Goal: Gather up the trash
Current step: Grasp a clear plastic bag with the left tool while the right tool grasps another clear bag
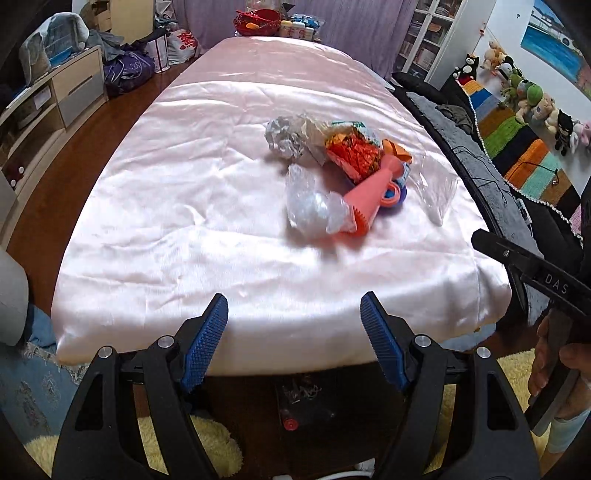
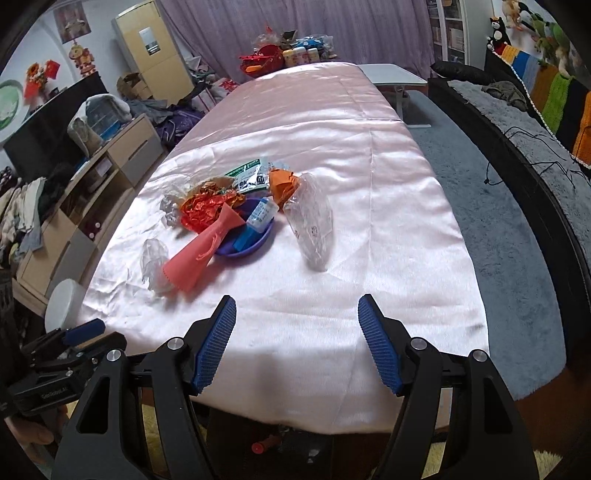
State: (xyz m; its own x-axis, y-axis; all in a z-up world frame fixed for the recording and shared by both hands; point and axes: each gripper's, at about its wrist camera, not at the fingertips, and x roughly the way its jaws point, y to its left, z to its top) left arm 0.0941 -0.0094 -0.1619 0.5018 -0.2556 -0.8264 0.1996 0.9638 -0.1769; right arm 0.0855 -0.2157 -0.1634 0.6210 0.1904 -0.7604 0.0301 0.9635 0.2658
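A heap of trash lies mid-table on the pink satin cloth: crumpled silver paper, a red foil wrapper, a coral pouch and a clear plastic bag. The right wrist view adds a purple dish under the pouch, a green-white packet, orange paper and a long clear bag. My left gripper hangs open over the table's near edge, well short of the heap. My right gripper is open too, with nothing between its pads.
A red basket and small bottles stand at the table's far end. A low cabinet runs along the left and a grey-covered sofa along the right. A white side table stands beyond. A hand holds the right gripper's handle.
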